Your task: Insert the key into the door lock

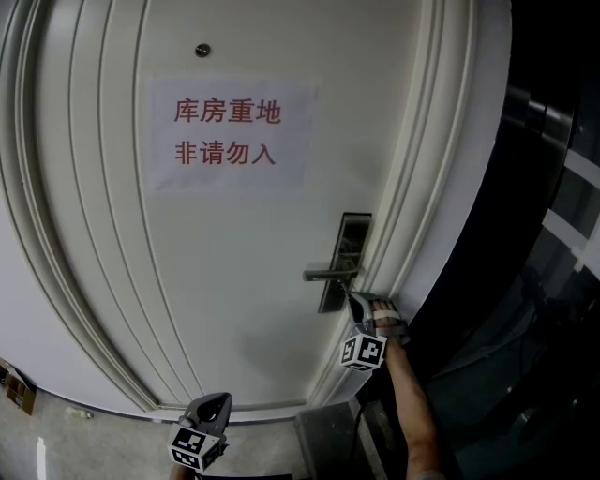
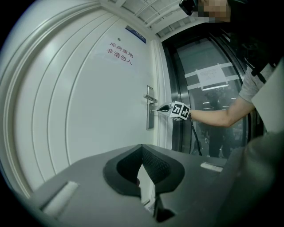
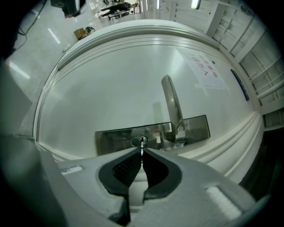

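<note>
Paper sign (image 1: 228,134) w/ red text, peephole (image 1: 202,50) above.

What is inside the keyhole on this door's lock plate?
The key, pinched in the right claw, meets the keyhole tip-first; how far it enters is hidden.

A dark glass partition (image 1: 553,234) stood to the right, with a paper notice (image 2: 212,76) taped on it. The pale floor (image 1: 103,445) shone under a slatted ceiling (image 2: 146,9).

We logged grey shells, black ribbed pads (image 3: 128,168) on left gripper (image 2: 142,150) and right gripper (image 3: 142,151). Each had a black-and-white marker cube (image 1: 364,352); sleeve (image 2: 254,82) was short, grey.
</note>
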The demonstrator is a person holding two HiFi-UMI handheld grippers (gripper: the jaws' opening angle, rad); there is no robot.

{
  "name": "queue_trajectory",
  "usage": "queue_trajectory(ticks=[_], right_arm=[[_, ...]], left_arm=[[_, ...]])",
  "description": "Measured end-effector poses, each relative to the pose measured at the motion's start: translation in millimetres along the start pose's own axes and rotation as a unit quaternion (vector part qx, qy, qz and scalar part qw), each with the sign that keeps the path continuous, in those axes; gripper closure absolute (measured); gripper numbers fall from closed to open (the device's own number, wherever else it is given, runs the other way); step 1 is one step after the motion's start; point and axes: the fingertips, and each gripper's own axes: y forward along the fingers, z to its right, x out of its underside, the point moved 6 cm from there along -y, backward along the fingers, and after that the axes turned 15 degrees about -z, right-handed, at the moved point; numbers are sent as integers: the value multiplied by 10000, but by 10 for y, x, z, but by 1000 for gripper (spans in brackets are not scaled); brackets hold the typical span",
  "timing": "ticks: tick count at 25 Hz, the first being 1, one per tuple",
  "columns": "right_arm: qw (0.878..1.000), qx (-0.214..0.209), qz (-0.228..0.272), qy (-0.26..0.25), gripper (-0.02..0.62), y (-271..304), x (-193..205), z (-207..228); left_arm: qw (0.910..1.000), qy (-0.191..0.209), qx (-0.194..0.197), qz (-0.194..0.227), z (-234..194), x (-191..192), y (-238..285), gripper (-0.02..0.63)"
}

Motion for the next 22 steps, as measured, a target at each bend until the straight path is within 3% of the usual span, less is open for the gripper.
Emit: queue_trajectory(ticks=[22], right_arm=[[9996, 100, -161, -212, 584, 75, -95, -37]], left_arm=[[9999, -106, 21, -19, -32, 73, -24, 604]])
